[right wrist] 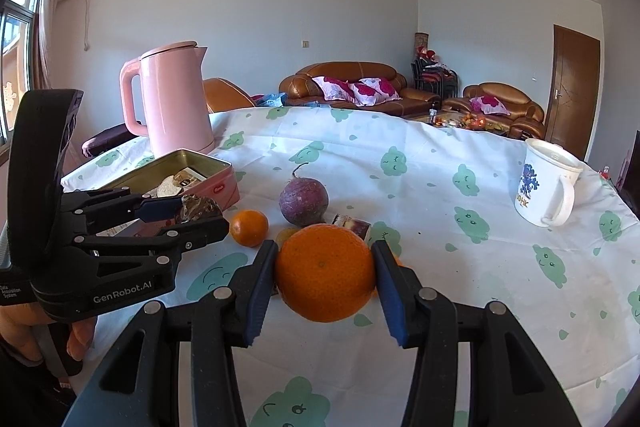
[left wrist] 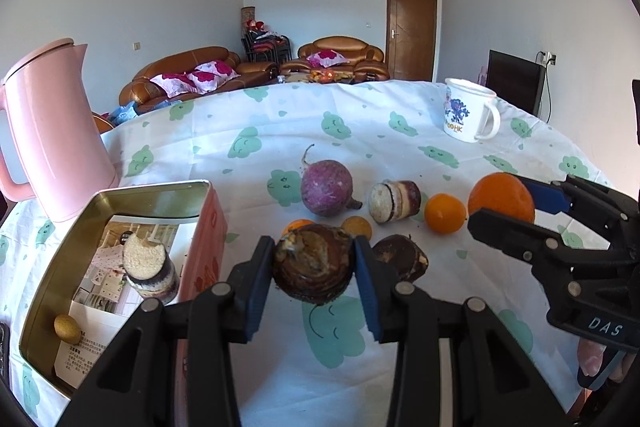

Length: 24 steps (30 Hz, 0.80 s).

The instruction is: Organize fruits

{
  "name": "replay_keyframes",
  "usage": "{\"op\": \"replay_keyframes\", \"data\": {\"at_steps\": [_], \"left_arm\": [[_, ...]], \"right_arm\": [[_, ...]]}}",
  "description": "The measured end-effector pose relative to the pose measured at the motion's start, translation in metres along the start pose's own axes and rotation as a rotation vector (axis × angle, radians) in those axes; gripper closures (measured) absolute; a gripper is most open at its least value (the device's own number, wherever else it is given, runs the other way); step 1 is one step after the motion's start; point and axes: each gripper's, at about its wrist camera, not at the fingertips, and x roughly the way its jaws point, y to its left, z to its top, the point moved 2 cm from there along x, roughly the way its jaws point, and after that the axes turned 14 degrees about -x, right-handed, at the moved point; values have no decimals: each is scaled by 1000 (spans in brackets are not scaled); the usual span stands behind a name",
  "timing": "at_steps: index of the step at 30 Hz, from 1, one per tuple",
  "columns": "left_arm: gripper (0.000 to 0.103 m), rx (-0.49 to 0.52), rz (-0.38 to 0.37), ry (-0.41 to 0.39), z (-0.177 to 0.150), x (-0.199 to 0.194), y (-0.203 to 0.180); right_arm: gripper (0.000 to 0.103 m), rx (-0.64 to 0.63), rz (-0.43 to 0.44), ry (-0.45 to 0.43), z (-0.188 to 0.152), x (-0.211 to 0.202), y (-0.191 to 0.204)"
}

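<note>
Cloud-print tablecloth [left wrist: 360, 115] carries the open tin [left wrist: 52, 267]; right of the tin the left gripper [left wrist: 314, 269] clamps a brown taro piece [left wrist: 314, 267], farther right the right gripper [right wrist: 325, 273] clamps an orange [right wrist: 325, 273], both lifted, probably for sorting

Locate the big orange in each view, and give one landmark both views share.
Left wrist view: big orange at right, clamped in the right gripper.
Right wrist view: big orange at centre, between that gripper's blue pads.
Shared landmark: pink kettle behind the tin.
</note>
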Motion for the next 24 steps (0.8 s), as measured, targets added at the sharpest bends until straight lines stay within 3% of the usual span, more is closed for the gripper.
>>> {"op": "replay_keyframes", "data": {"at_steps": [24], "left_arm": [[62,23,3,-132,-1,-25,-4]], "right_arm": [[53,-17,-38,-93,1,-18,3]]}}
